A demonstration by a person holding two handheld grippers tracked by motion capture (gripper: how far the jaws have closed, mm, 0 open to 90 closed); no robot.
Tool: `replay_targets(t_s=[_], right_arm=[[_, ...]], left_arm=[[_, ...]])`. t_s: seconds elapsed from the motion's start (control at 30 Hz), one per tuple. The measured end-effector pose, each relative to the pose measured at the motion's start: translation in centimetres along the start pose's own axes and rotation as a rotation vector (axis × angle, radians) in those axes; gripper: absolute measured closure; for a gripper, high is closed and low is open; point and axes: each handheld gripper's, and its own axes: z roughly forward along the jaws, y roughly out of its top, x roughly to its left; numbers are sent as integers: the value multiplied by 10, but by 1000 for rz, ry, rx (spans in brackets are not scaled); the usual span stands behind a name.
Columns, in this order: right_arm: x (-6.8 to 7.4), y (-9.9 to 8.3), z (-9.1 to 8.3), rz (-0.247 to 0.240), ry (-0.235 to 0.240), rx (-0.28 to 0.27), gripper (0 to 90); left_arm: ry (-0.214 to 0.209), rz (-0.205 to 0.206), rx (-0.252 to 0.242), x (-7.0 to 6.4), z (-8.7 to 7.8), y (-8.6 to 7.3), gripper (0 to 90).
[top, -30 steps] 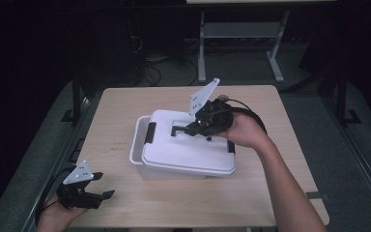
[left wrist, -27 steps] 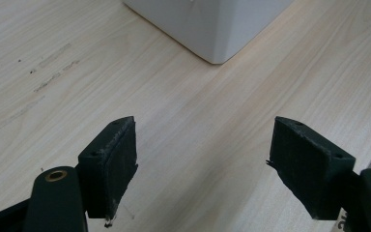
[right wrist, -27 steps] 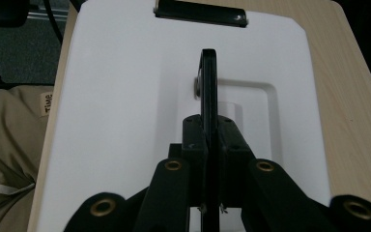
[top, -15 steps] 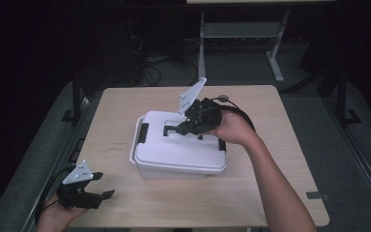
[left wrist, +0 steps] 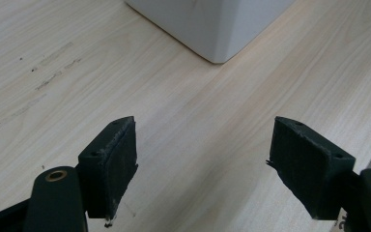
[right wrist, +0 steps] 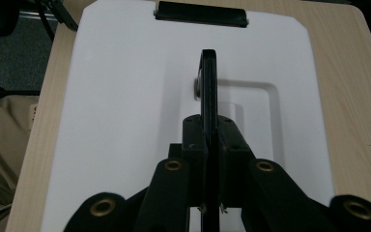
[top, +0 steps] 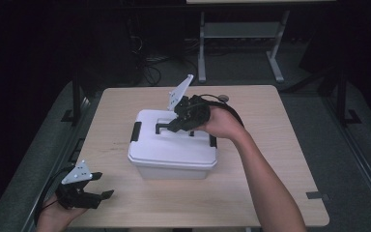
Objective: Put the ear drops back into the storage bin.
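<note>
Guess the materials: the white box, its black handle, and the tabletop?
White box: looks like moulded plastic, smooth matte, with rounded corners and a recessed lid. Black handle: likely hard plastic, slightly glossy; the right tongs are shut on it. Table: pale wood-grain surface, possibly laminate; streaked grain and a few scuffs show.

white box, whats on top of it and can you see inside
On the white box sits its closed lid, with the right gripper shut on the raised black handle. The inside is hidden by the lid.
</note>
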Motion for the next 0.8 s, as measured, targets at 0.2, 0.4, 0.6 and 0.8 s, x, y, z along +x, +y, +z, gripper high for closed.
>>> replay_targets(t_s=[0.2, 0.4, 0.6, 0.8], right_arm=[[-7, 2, 6, 2, 7, 13, 837], [-11, 2, 12, -2, 15, 20, 837], [-15, 0, 18, 5, 27, 18, 837], [-17, -1, 21, 14, 38, 14, 836]], left_arm=[[-1, -9, 2, 1, 0, -1, 249], [0, -10, 2, 1, 0, -1, 248], [-4, -13, 0, 2, 0, -2, 248], [0, -15, -1, 2, 0, -3, 248]])
